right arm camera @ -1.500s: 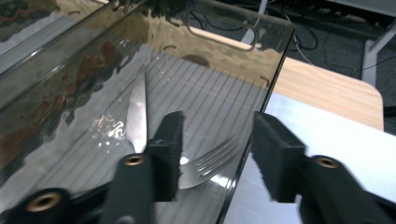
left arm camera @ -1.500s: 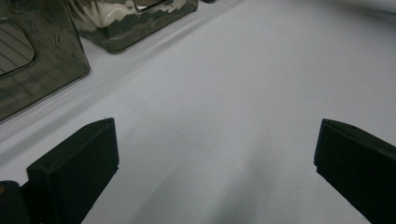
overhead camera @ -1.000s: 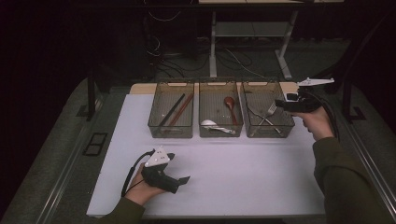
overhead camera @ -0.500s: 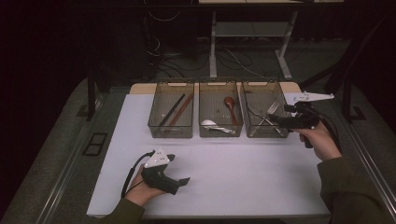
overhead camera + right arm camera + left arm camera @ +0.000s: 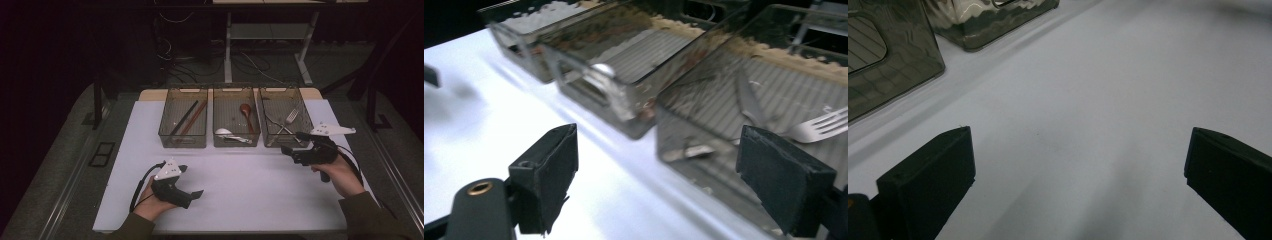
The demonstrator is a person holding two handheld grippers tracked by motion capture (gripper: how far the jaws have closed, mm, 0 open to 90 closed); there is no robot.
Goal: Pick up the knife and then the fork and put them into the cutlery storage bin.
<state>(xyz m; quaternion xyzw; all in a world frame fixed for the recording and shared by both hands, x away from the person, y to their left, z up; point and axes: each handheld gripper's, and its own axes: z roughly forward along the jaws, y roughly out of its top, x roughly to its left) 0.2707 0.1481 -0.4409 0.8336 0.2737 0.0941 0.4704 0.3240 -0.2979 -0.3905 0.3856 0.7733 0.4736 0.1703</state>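
The right gripper (image 5: 295, 143) is hanging just in front of the right bin (image 5: 286, 120), close to its near right corner, and its jaws are pointing to the left across the white mat (image 5: 260, 185). Its jaws have just been opening and are now standing wide, with nothing between them; in the right gripper view the right gripper (image 5: 659, 175) is looking along the row of bins, and the front wall of the right bin (image 5: 704, 135) is lying between the two black jaws but farther off, not touched by them. Inside this bin the forks (image 5: 285, 122) are lying crossed on the bottom, and one fork (image 5: 819, 127) is showing its tines near the right jaw. The middle bin (image 5: 236, 120) is holding a brown spoon (image 5: 245, 111) and a white spoon (image 5: 223, 132), and the left bin (image 5: 184, 122) is holding dark and brown chopsticks (image 5: 187, 119) laid slantwise. The left gripper (image 5: 192, 196) is resting low over the near part of the mat, well apart from the bins, held by the left hand (image 5: 150, 202). In the left gripper view the left gripper (image 5: 1078, 165) is also standing wide, with only bare mat between its jaws. The right hand (image 5: 340, 175) is gripping the handle of its gripper above the right side of the mat.
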